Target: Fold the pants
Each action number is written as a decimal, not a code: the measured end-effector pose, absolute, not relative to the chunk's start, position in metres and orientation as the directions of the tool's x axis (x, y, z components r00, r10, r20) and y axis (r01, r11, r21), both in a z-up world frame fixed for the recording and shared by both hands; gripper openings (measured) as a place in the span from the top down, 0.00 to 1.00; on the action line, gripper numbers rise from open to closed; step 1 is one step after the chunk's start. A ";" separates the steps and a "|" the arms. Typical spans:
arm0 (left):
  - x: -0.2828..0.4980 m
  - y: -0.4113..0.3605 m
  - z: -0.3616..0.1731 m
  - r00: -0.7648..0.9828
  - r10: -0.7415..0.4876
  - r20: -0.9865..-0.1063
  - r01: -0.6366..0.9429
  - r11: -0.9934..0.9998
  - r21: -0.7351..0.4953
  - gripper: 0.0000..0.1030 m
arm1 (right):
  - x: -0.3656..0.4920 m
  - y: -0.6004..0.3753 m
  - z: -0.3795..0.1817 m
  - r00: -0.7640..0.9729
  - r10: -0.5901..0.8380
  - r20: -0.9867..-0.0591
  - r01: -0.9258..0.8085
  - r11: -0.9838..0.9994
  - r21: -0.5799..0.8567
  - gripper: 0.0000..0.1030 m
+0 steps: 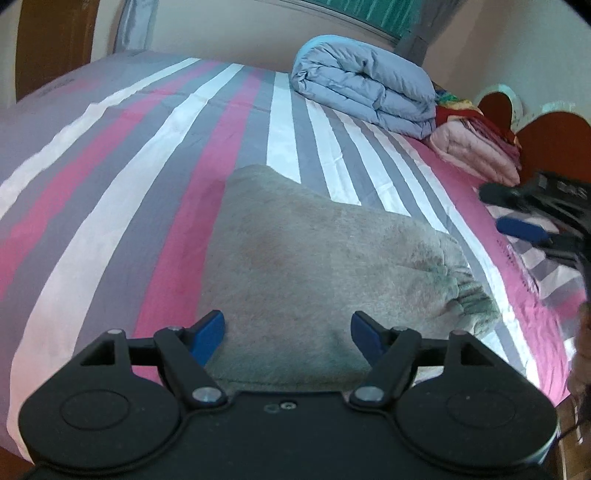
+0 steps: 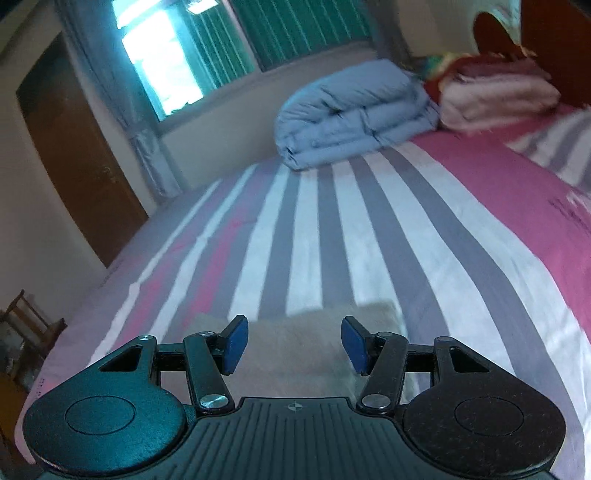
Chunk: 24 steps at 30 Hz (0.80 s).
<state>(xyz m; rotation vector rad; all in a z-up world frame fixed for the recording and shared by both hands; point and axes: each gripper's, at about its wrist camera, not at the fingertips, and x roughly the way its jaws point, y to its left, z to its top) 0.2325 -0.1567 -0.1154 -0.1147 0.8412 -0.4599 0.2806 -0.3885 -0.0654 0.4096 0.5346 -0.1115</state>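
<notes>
The grey pants (image 1: 314, 266) lie folded into a compact pile on the striped bed (image 1: 110, 177), elastic waistband at the right. My left gripper (image 1: 288, 332) is open and empty, its blue pads just above the near edge of the pants. In the right wrist view the pants (image 2: 295, 354) show pale between my open, empty right gripper's (image 2: 294, 343) fingers, below it. The right gripper also shows, blurred, at the right edge of the left wrist view (image 1: 532, 218).
A folded light-blue duvet (image 1: 365, 85) and a pink folded blanket stack (image 1: 476, 147) lie at the far side by the wooden headboard (image 1: 550, 136). A window with green curtains (image 2: 295, 33) and a brown door (image 2: 74, 147) stand beyond the bed.
</notes>
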 end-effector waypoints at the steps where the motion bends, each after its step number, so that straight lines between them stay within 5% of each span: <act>1: 0.233 -0.159 -0.115 0.577 -0.433 -0.692 0.352 0.897 -0.268 0.34 | 0.288 -0.385 -0.068 0.854 -0.003 -0.520 0.207 0.919 0.335 0.46; 6: 0.237 -0.169 -0.117 0.576 -0.412 -0.706 0.364 0.903 -0.230 0.34 | 0.300 -0.386 -0.109 0.804 -0.025 -0.594 0.253 0.919 0.303 0.46; 12: 0.234 -0.184 -0.130 0.565 -0.366 -0.740 0.392 0.908 -0.149 0.31 | 0.272 -0.391 -0.186 0.702 -0.136 -0.699 0.279 0.956 0.095 0.42; 13: 0.233 -0.185 -0.131 0.564 -0.364 -0.742 0.397 0.907 -0.143 0.31 | 0.273 -0.395 -0.189 0.686 -0.130 -0.716 0.292 0.950 0.108 0.31; 15: 0.230 -0.185 -0.131 0.568 -0.361 -0.740 0.402 0.906 -0.133 0.31 | 0.273 -0.414 -0.192 0.668 -0.044 -0.743 0.353 0.897 0.265 0.30; 24: 0.227 -0.175 -0.120 0.583 -0.414 -0.699 0.401 0.895 -0.197 0.31 | 0.252 -0.380 -0.128 0.831 -0.136 -0.539 0.283 0.938 0.201 0.30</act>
